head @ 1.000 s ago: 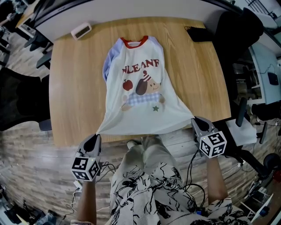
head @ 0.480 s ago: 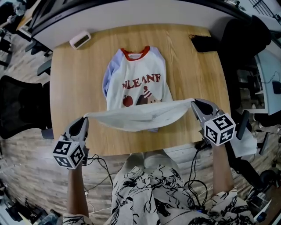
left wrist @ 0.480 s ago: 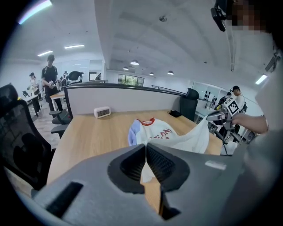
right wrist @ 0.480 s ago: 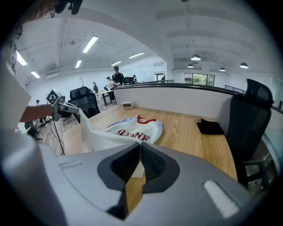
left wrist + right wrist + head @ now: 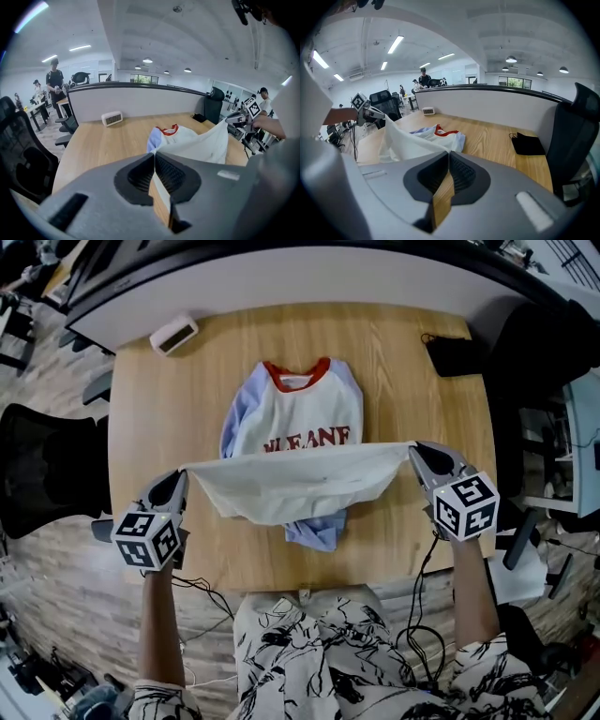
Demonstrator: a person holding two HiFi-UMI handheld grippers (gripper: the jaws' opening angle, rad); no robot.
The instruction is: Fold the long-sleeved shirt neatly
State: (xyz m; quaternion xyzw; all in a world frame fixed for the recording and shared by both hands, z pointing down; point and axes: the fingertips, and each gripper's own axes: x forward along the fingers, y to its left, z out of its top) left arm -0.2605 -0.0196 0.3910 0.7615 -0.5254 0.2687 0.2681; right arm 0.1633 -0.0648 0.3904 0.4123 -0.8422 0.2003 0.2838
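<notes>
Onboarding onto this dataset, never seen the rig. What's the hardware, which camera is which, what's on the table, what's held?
There is no robot. A person holds a two-jaw gripper in each hand, and the marker cubes are part of the grippers. The head view looks steeply down from the person's head. The other two views ride on the grippers and look along their jaws. On the wooden table lies a long-sleeved shirt, collar away from the person. A small white clock and a black pouch sit near the far corners. The left gripper and right gripper are each shut on a bottom corner, holding the hem stretched between them above the shirt's front.
</notes>
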